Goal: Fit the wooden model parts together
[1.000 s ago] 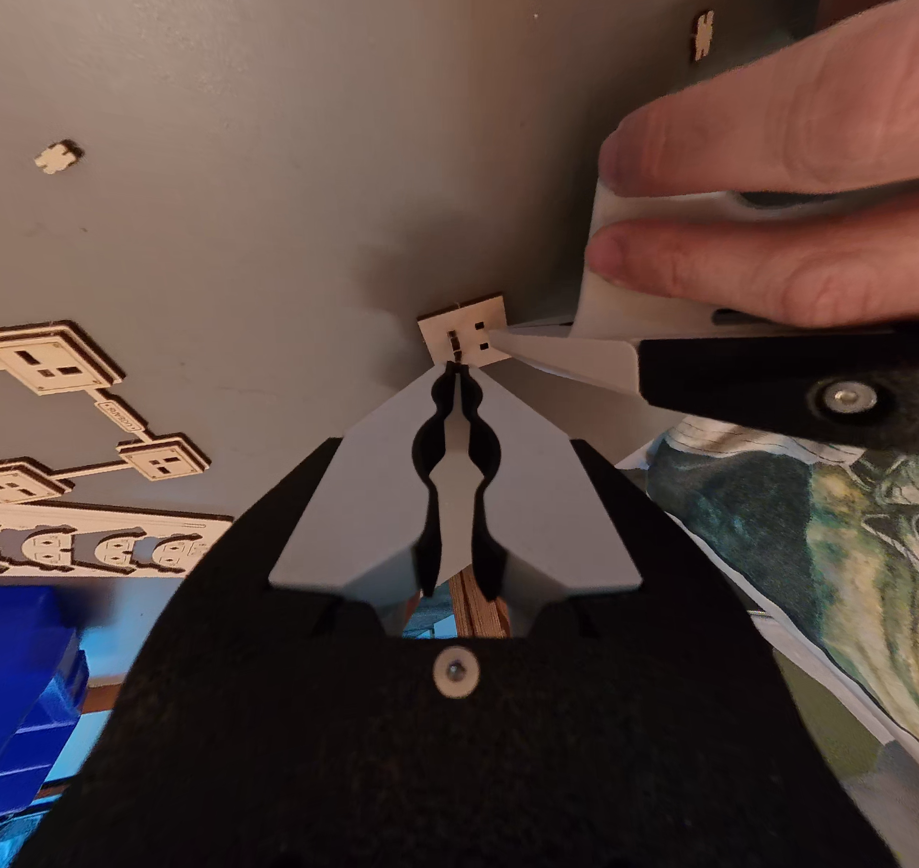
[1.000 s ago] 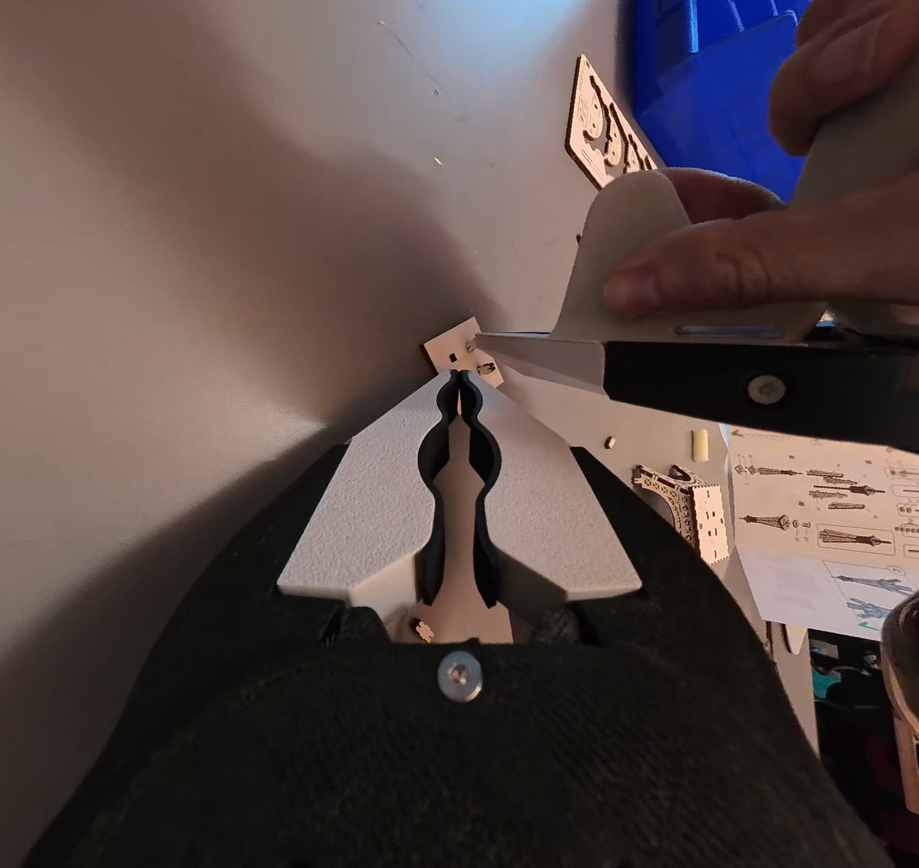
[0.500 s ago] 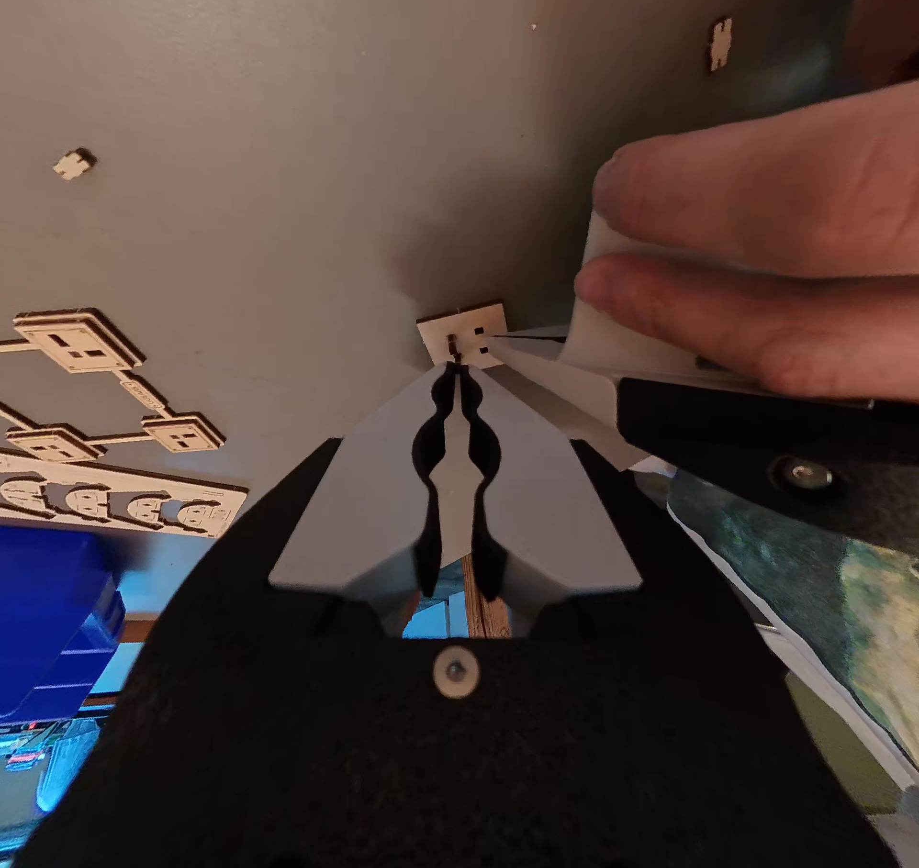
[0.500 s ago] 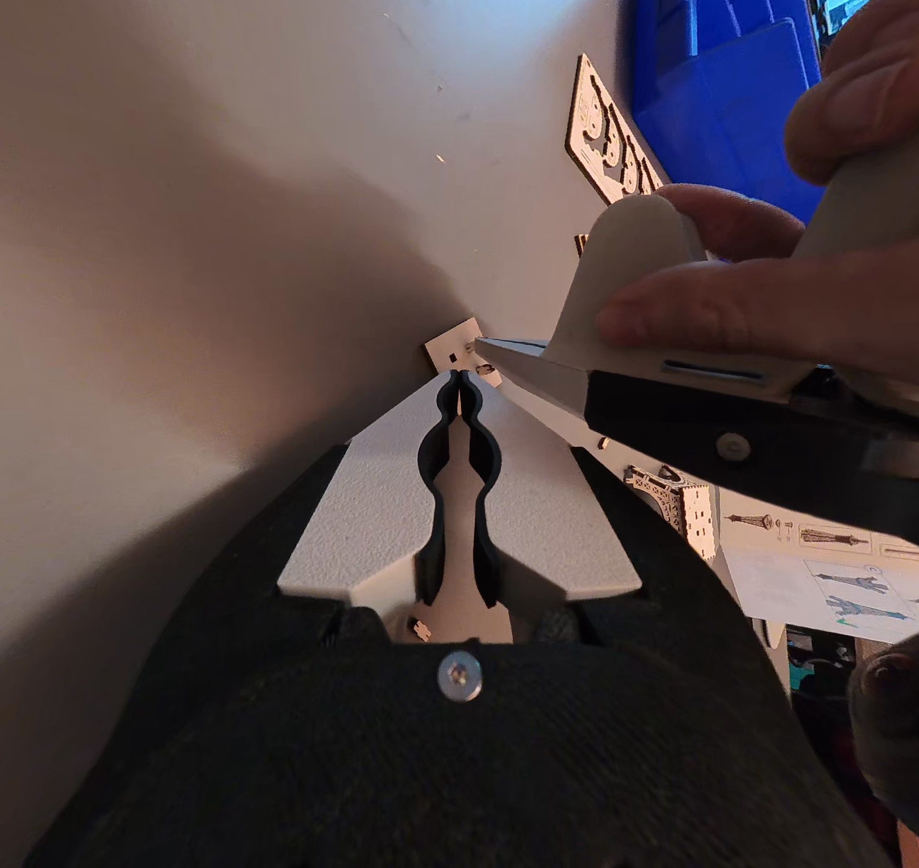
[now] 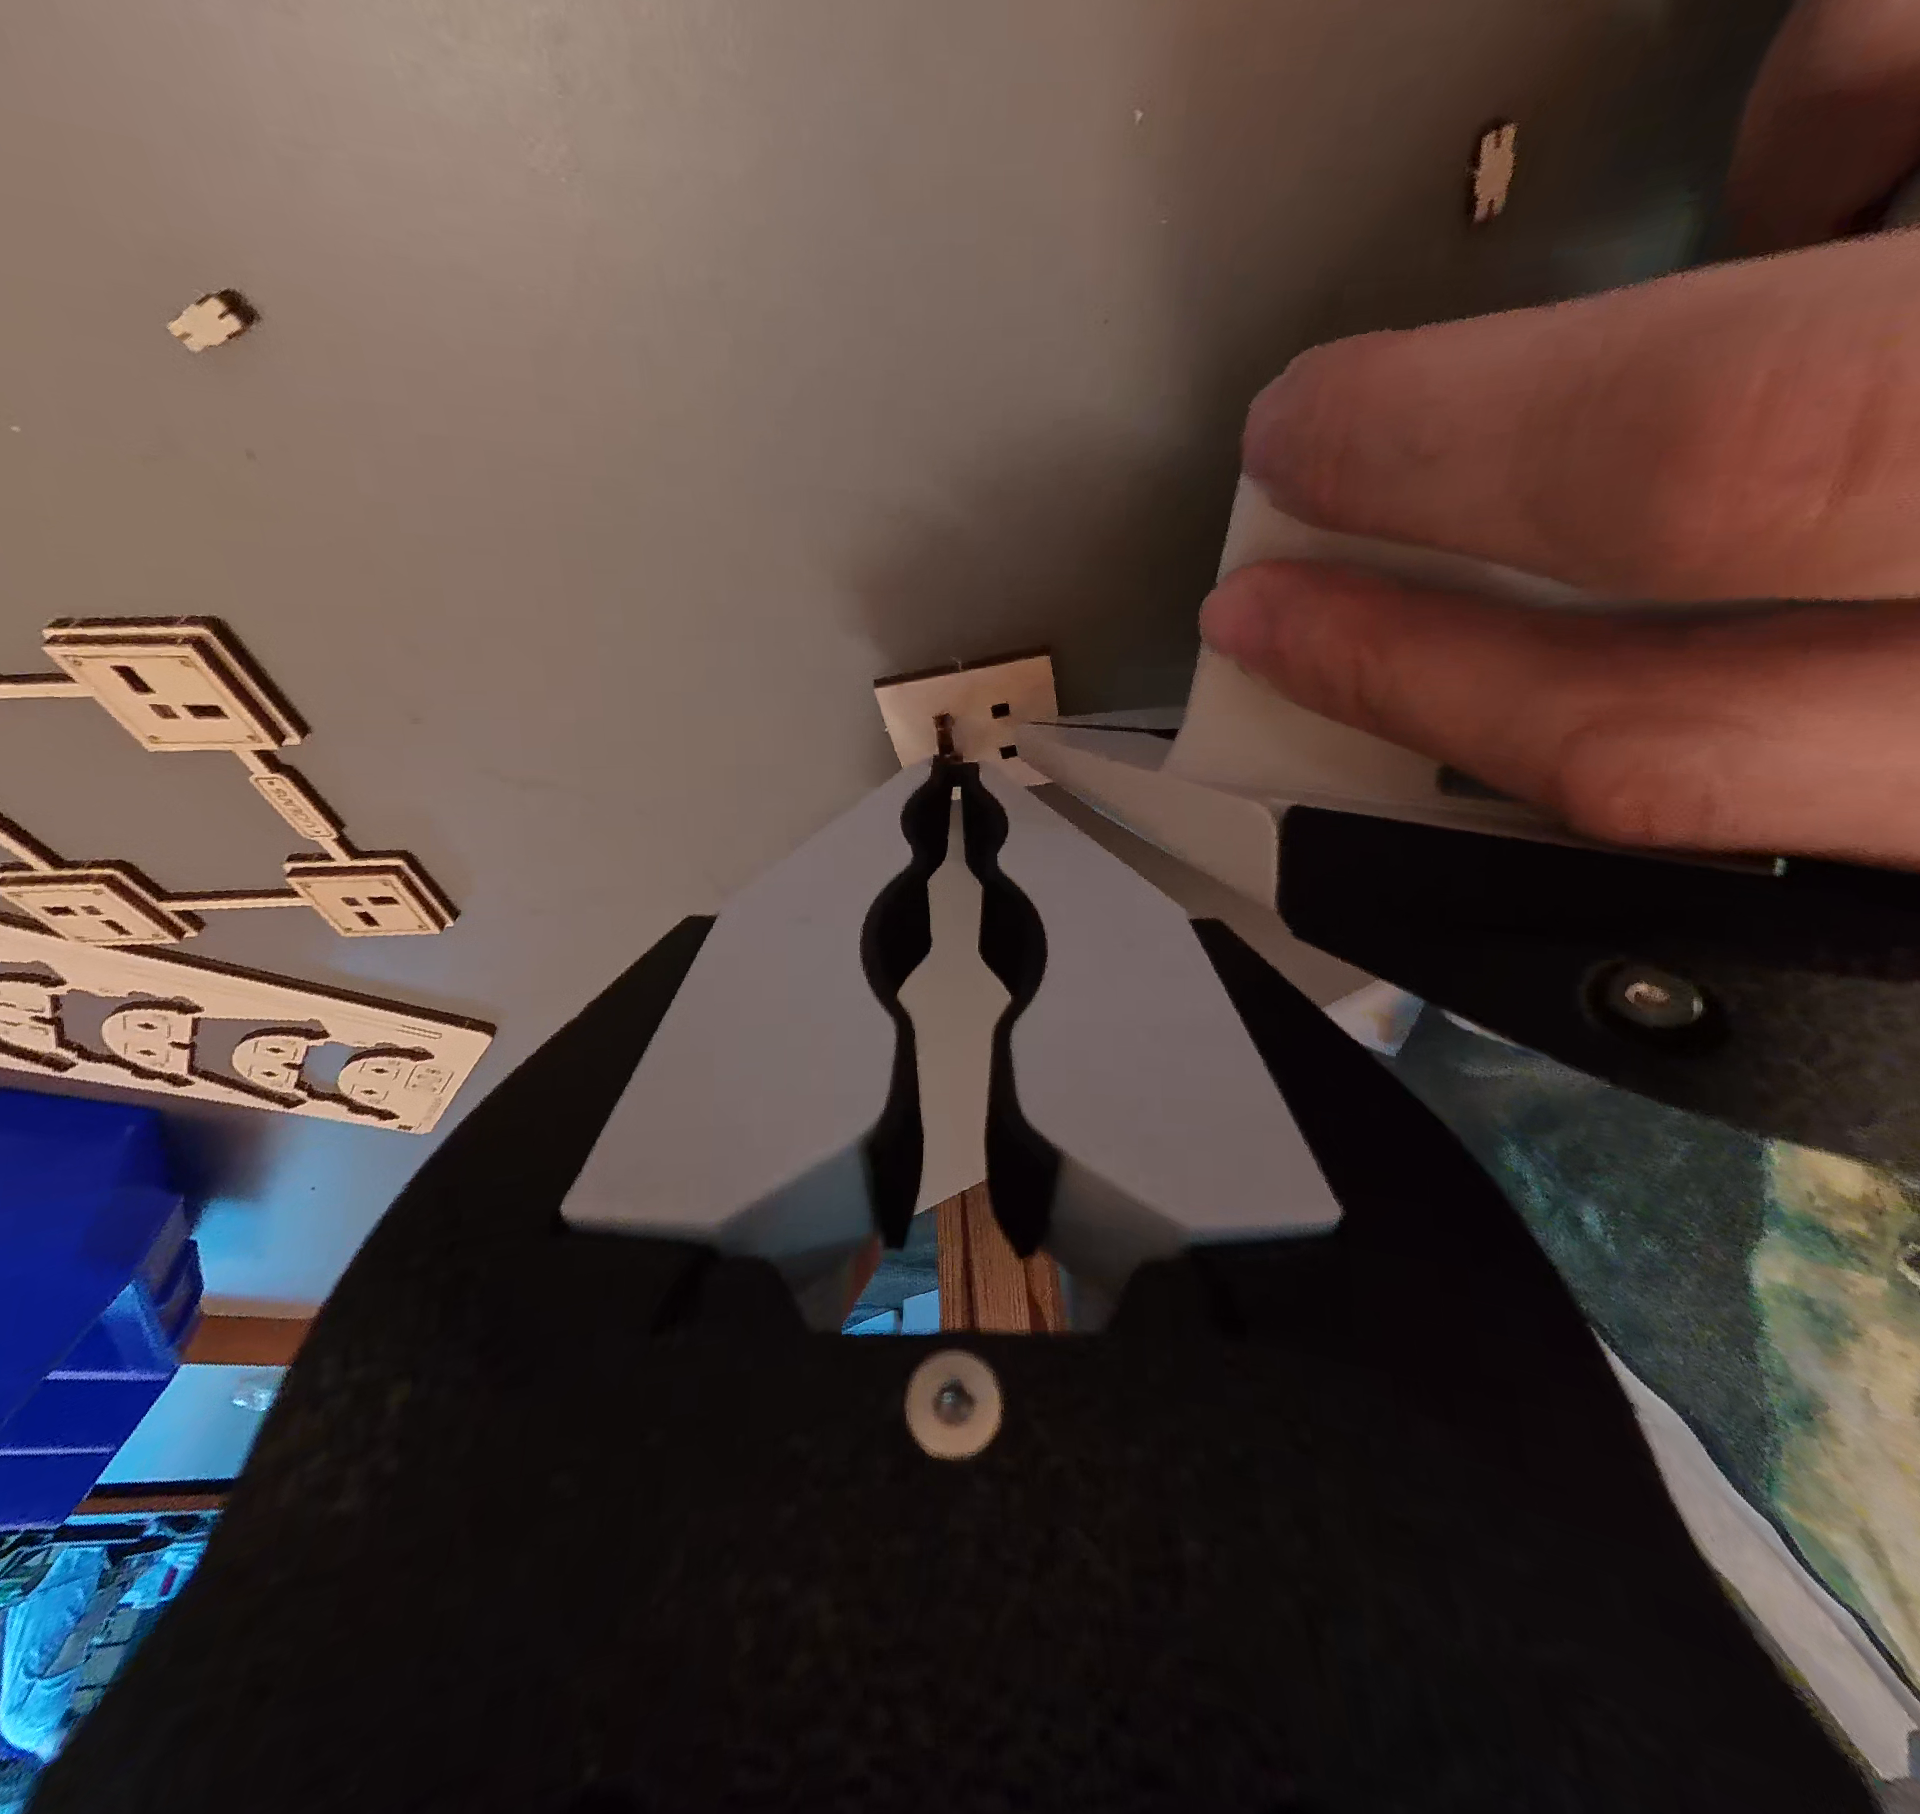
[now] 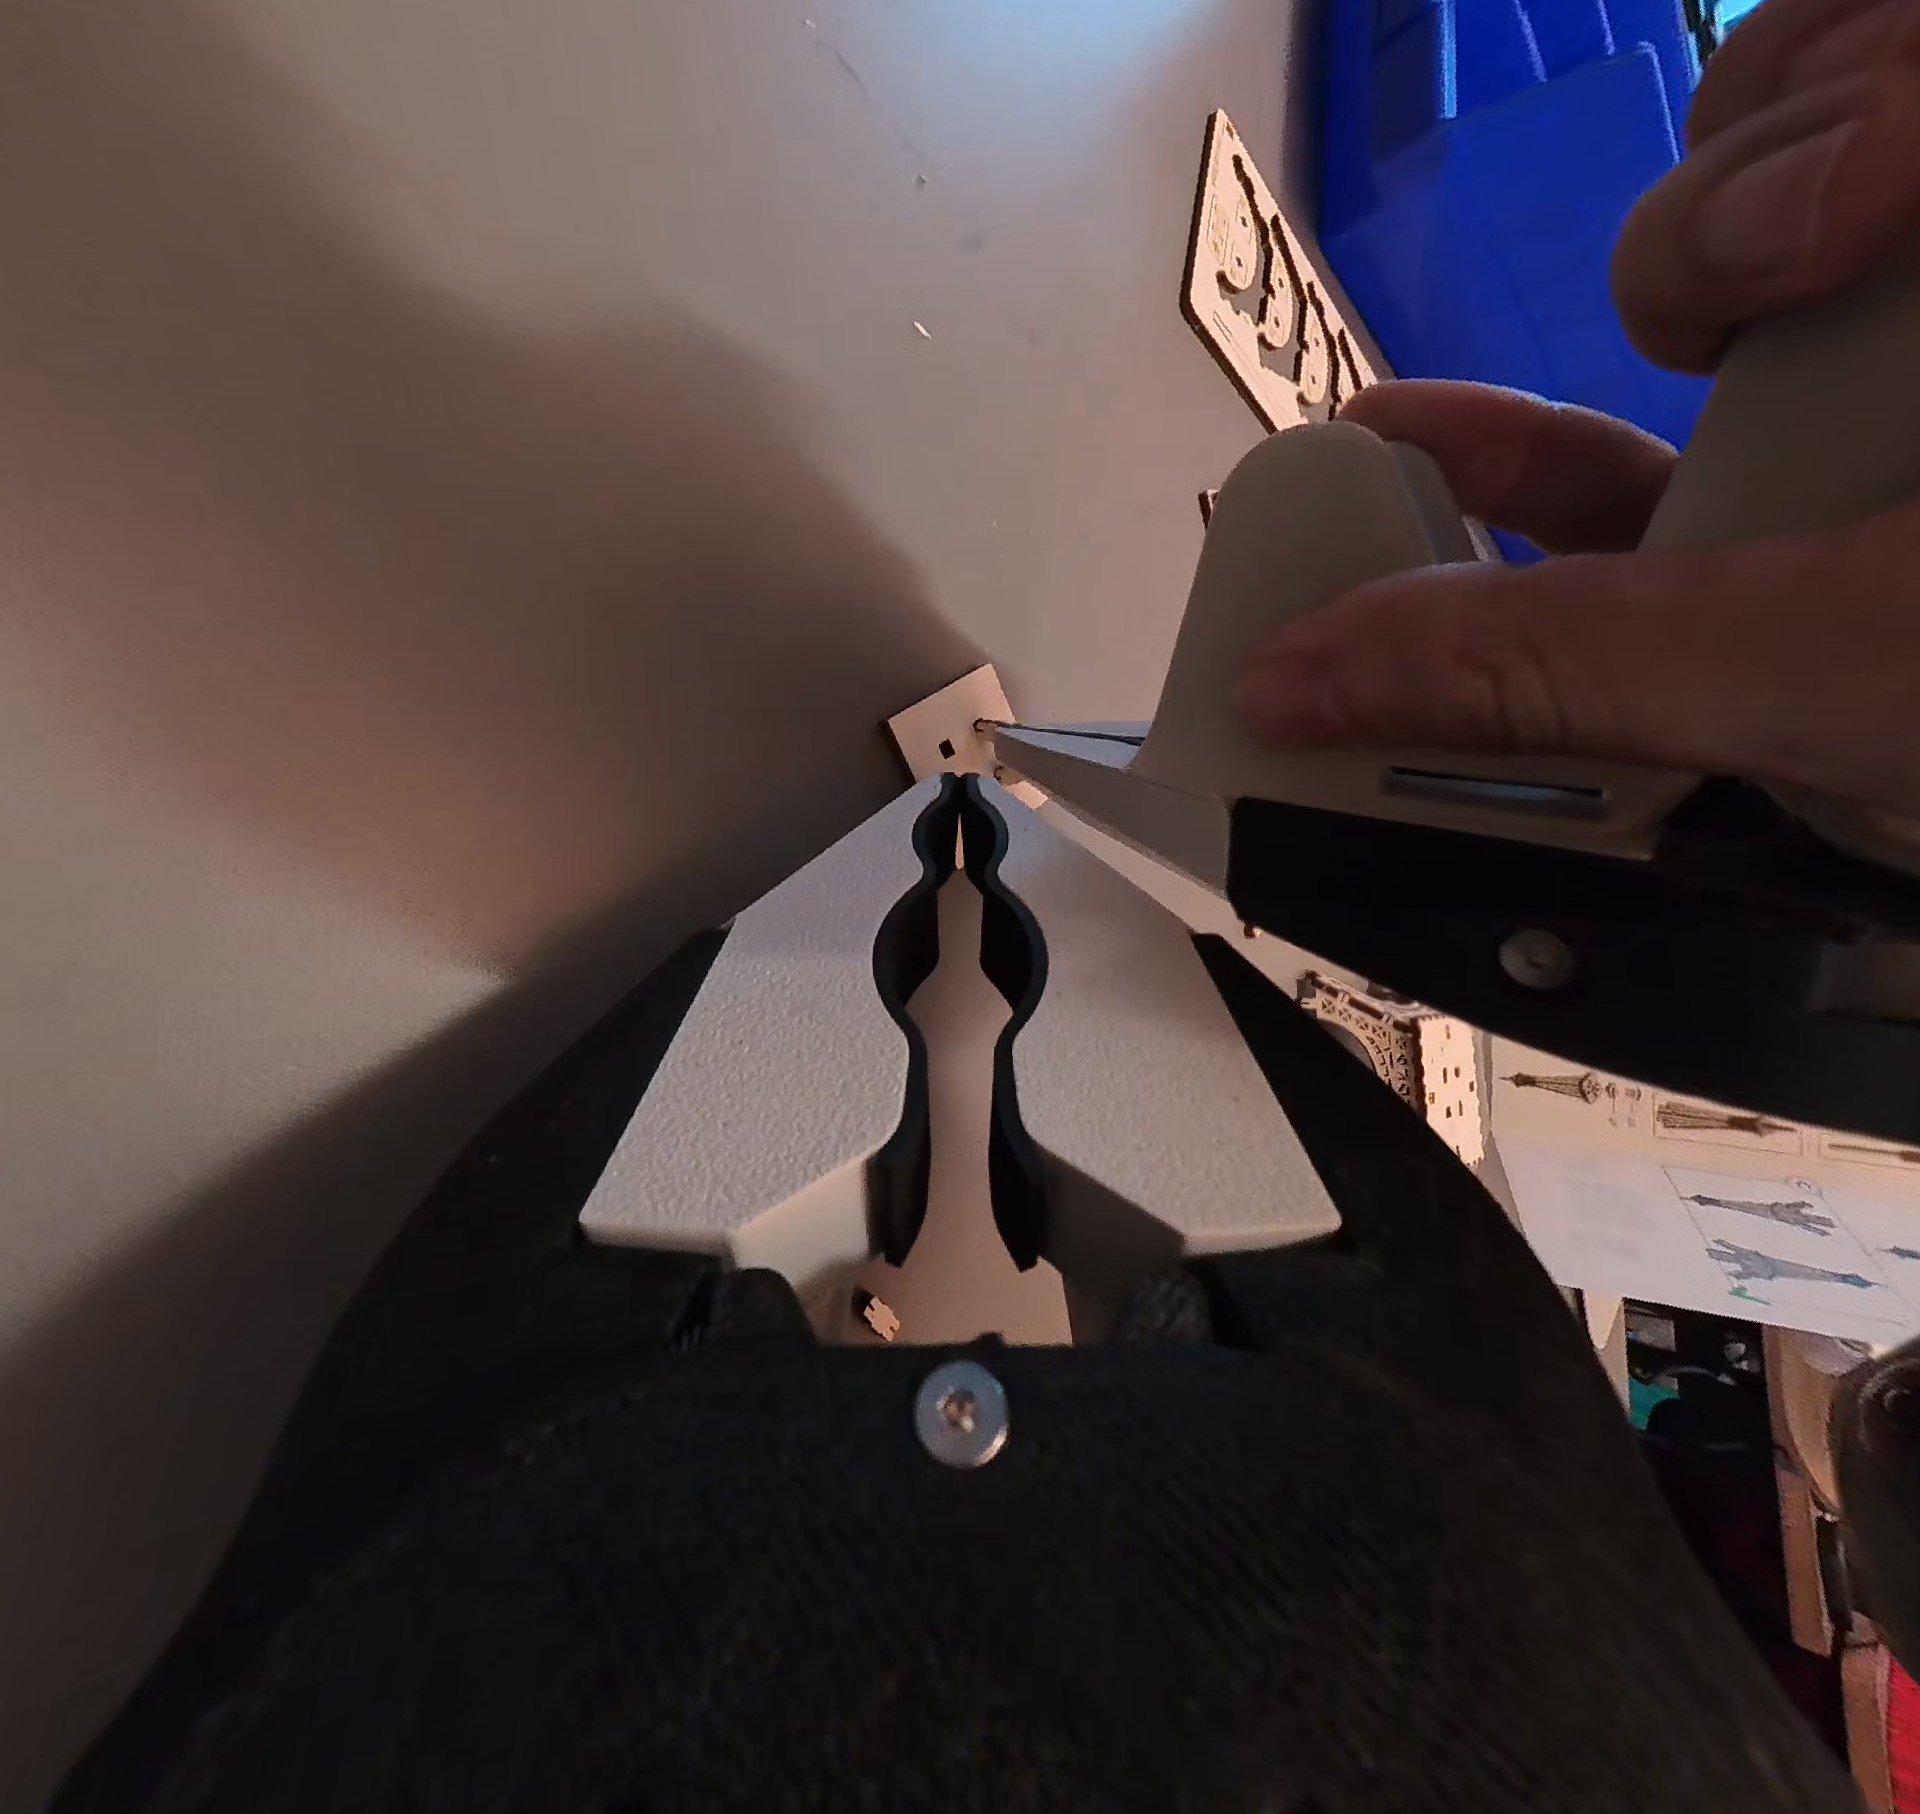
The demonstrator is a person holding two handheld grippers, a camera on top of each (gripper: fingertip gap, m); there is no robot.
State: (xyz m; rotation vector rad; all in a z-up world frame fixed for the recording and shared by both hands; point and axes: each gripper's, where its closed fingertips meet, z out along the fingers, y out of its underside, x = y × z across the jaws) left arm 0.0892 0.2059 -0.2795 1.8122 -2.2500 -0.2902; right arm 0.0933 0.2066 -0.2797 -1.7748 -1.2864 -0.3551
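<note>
A small square wooden plate (image 5: 966,699) with little slots is held just above the grey table. My left gripper (image 5: 952,777) is shut on a tiny dark wooden peg (image 5: 944,734) whose end sits at a slot in the plate. My right gripper (image 6: 961,785) is shut on the near edge of the plate (image 6: 940,725). In the left wrist view the right gripper (image 5: 1031,725) comes in from the right and meets the plate's right side. In the right wrist view the left gripper (image 6: 989,727) comes in from the right onto the plate. A hand holds each gripper.
Laser-cut wooden sheets (image 5: 260,1037) and linked square parts (image 5: 177,704) lie at the left beside a blue bin (image 5: 83,1297). Loose wooden bits (image 5: 213,320) lie on the table. A built tower section (image 6: 1392,1047) and an instruction sheet (image 6: 1714,1214) lie at the right. The grippers are tip to tip, or close to it.
Both grippers stay shut at the plate, and plate and peg keep their place at the tips. The table and its parts have slid a little in both views as the hands shifted.
</note>
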